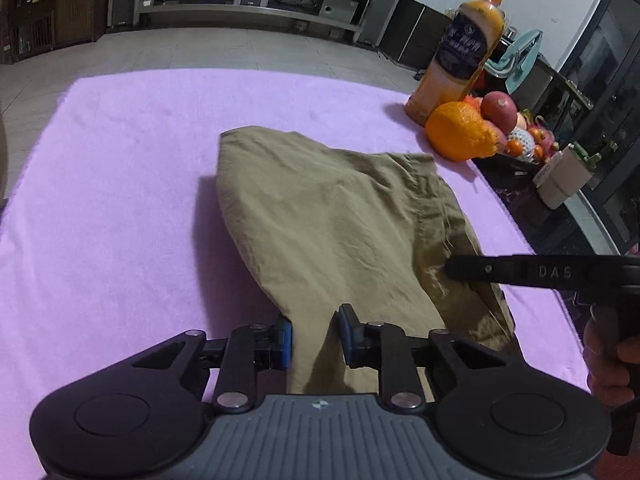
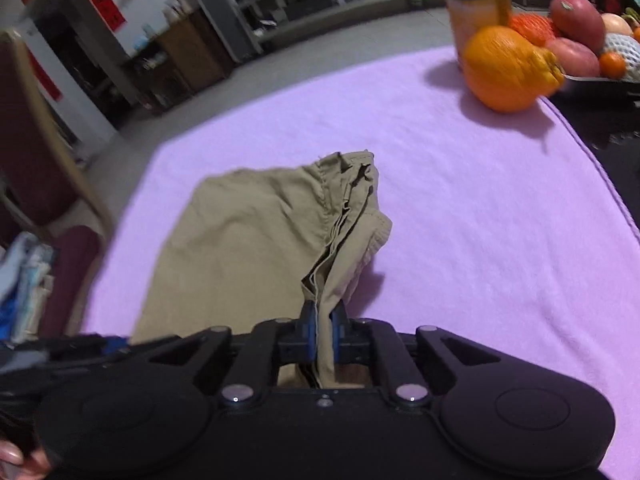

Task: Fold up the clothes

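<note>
My right gripper [image 2: 324, 334] is pinched tight on a bunched edge of the khaki garment [image 2: 248, 248], the cloth running up between the blue pads [image 2: 308, 334]. My left gripper [image 1: 316, 336] stands part open around the near edge of the same cloth; fabric lies in the gap, but I cannot tell whether the pads actually press it.

The garment lies partly folded in the middle of the purple cover [image 1: 120, 160], near end lifted towards me, far end flat.

Beyond it, at the far right corner, sit an orange [image 1: 460, 136], a juice bottle [image 1: 460, 60] and a tray of fruit [image 1: 520, 140].

Risks, as I judge them: if my left grip is loose, that side will slip when I pull and the fold will go crooked. My right hand holds several layers in a wad, so the crease may come out lumpy. A wide sweep to the far right could knock the orange or bottle.

Hard to make out: the right view is smeared, the near hem is hidden under both gripper bodies, and I cannot say which garment this is.
</note>
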`<move>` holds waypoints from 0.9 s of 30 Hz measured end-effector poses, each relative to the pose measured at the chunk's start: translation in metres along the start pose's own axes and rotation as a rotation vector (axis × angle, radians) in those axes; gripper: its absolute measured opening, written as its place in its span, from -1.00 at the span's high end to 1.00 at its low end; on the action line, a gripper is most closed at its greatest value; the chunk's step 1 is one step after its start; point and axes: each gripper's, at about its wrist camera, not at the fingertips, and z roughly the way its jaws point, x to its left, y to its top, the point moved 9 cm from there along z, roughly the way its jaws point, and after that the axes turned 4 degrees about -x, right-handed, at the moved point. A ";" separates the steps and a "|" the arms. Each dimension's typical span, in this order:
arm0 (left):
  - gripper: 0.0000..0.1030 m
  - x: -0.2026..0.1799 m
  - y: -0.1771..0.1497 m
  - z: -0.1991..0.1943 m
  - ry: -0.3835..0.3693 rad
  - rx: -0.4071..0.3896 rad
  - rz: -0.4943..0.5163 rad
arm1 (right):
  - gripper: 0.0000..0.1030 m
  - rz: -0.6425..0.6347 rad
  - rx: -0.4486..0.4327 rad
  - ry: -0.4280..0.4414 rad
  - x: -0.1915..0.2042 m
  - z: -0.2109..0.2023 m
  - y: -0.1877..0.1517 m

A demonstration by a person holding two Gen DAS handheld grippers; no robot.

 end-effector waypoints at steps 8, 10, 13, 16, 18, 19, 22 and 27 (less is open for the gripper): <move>0.29 0.046 -0.011 0.014 0.126 0.050 -0.076 | 0.82 0.026 -0.040 -0.022 0.024 0.006 -0.008; 0.00 0.058 -0.016 0.026 0.168 0.042 -0.093 | 0.55 -0.068 -0.061 -0.119 0.010 0.025 -0.013; 0.09 0.063 -0.005 0.006 0.184 -0.005 -0.132 | 0.23 -0.111 -0.019 -0.231 -0.010 0.031 -0.018; 0.10 0.066 0.003 -0.031 0.208 -0.089 -0.141 | 0.21 -0.108 -0.030 -0.216 -0.010 0.002 -0.010; 0.17 0.061 0.002 -0.050 0.193 -0.122 -0.137 | 0.19 -0.167 -0.056 -0.180 -0.002 -0.024 -0.003; 0.18 0.056 0.000 -0.057 0.178 -0.130 -0.132 | 0.19 -0.206 -0.086 -0.160 0.003 -0.039 0.000; 0.23 0.037 -0.009 -0.068 0.140 -0.142 -0.084 | 0.19 -0.380 -0.204 -0.138 0.022 -0.080 0.013; 0.32 0.006 -0.025 -0.051 0.170 -0.124 0.052 | 0.98 -0.516 -0.203 -0.110 0.036 -0.071 0.005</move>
